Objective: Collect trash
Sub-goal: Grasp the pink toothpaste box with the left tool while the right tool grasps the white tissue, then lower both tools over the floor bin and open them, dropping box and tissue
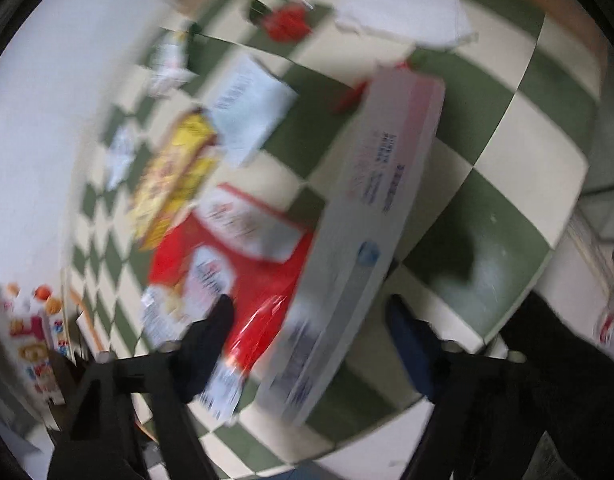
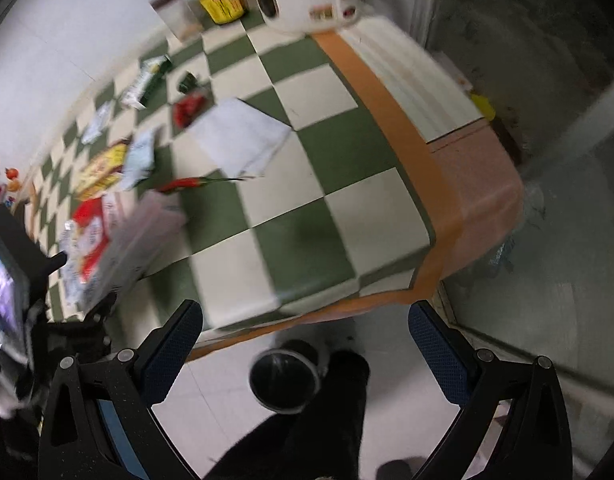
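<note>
While my left gripper (image 1: pixel 307 336) is standing part-open astride the long white carton (image 1: pixel 363 216), gripping nothing, I am judging it light, crushable; I am targeting its narrow sides

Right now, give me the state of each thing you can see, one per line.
Left gripper: jaws apart, straddling the long white box, grip unclear.
Long white box: lying on the table, overlapping the red wrapper.
Red wrapper: flat.
Right gripper: open, empty.
Bin: on the floor, upright, open.
</note>
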Demonstrator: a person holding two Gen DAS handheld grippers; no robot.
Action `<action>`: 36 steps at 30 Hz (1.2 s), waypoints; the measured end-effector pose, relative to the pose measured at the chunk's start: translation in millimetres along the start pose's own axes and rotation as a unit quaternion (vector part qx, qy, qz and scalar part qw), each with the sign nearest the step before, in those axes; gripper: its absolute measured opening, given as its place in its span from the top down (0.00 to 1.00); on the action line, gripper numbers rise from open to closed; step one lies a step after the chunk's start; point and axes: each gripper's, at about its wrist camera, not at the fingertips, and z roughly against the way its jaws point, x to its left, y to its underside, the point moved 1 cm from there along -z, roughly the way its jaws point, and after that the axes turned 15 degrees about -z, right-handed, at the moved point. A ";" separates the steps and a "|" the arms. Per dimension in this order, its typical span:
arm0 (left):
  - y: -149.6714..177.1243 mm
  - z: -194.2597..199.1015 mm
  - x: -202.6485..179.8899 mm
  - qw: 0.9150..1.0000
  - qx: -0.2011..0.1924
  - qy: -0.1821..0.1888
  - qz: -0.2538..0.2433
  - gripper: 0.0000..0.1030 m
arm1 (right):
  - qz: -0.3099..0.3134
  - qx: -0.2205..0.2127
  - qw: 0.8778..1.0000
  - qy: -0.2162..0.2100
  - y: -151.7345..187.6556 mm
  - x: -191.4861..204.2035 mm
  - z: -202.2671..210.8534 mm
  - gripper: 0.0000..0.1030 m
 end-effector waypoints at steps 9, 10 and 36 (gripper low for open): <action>18.1 17.7 43.5 0.967 0.013 0.085 0.239 0.66 | 0.066 0.027 0.997 -0.026 -95.7 49.1 -64.9 0.09; 24.8 17.7 51.0 0.955 0.019 0.086 0.283 0.68 | 0.072 0.027 0.997 -0.029 -101.5 57.1 -69.3 0.14; 132.2 117.1 11.7 0.902 -0.146 0.013 0.407 0.71 | 0.090 -0.131 0.986 -0.043 38.9 68.2 39.1 0.92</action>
